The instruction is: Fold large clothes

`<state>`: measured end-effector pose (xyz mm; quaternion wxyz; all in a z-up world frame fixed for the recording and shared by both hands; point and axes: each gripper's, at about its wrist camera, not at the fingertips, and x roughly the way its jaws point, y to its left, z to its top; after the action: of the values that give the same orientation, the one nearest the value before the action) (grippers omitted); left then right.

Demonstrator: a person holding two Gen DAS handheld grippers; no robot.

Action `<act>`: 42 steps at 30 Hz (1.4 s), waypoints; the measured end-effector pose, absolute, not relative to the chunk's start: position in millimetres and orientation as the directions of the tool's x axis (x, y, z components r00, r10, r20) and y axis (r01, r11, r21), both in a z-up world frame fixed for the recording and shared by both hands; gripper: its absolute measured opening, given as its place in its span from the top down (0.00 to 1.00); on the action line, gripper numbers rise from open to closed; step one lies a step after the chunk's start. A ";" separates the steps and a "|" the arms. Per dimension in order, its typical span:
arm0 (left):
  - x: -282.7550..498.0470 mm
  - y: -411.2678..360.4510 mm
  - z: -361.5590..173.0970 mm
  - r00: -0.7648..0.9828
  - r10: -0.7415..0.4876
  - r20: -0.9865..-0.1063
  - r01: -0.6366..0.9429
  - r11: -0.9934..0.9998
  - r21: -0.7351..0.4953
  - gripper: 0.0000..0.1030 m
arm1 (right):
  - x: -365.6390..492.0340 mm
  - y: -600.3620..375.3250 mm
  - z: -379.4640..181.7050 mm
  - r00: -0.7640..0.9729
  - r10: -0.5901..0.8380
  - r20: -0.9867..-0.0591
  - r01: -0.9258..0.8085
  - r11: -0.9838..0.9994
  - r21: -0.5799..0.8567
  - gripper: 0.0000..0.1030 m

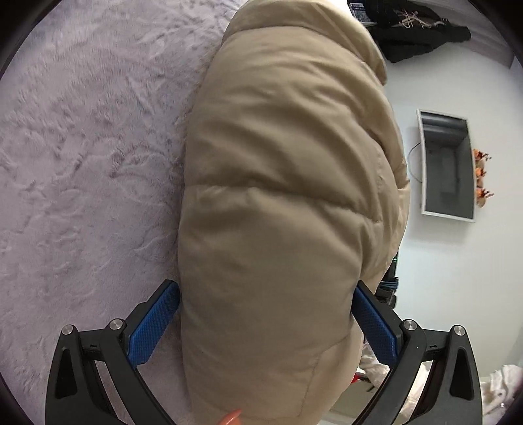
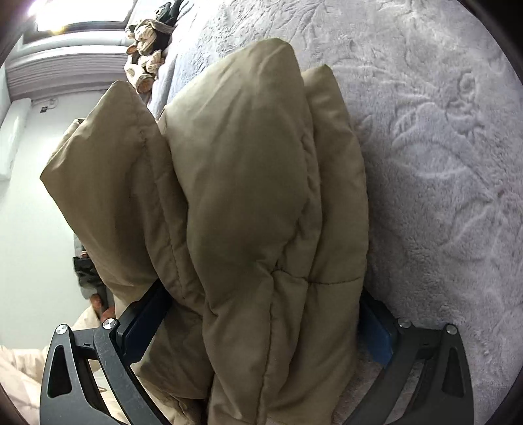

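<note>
In the left wrist view the left tongs [image 1: 266,314] pinch a thick fold of the tan jacket [image 1: 281,196]; their blue pads [image 1: 153,327] press its sides at the lower centre of the frame; the jacket fills the middle from bottom to top; a grey plush blanket [image 1: 85,157] spreads over the left half, touching the jacket's left edge; at the right lies a pale wall [image 1: 457,294] with a framed dark panel [image 1: 447,166]; orange flowers [image 1: 482,173] sit just beside the panel; a dark garment [image 1: 421,36] shows at the upper right; an orange fingernail [image 1: 230,416] peeks in at the bottom edge.

In the right wrist view the right tongs [image 2: 261,323] pinch several bunched layers of the jacket [image 2: 248,202]; the layers stand up through the centre; the blanket [image 2: 441,147] covers the right half; a heap of pale and dark cloth [image 2: 150,49] lies at the upper left beside a bright window [image 2: 65,19].
</note>
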<state>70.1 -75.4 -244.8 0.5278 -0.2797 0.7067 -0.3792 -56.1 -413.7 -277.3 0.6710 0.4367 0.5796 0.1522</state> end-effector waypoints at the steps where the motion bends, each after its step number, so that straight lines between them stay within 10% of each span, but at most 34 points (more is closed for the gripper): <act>1: 70.0 -77.6 -247.0 -0.287 -0.802 -0.523 0.004 0.545 -0.838 0.01 | -55.4 -412.8 -278.3 0.280 0.716 -0.639 0.299 0.568 0.767 0.00; 15: 57.1 -123.2 -246.6 -0.285 -0.761 -0.583 0.023 0.602 -0.798 0.00 | -22.6 -398.6 -290.2 0.301 0.782 -0.545 0.330 0.451 0.829 0.00; 23: 37.1 -163.2 -193.7 -0.219 -0.690 -0.690 0.207 0.658 -0.724 0.04 | -27.9 -401.2 -272.1 0.332 0.766 -0.551 0.340 0.448 0.827 0.40; 42: 81.5 -109.6 -76.7 -0.012 -0.746 -0.666 0.358 0.619 -0.699 0.04 | 14.2 -311.6 -177.1 0.449 0.742 -0.497 0.097 0.513 0.853 0.42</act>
<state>81.5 -109.6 -76.7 0.6831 -0.1656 0.5855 -0.4038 14.2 -311.6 -177.1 0.7281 0.4411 0.4757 0.2214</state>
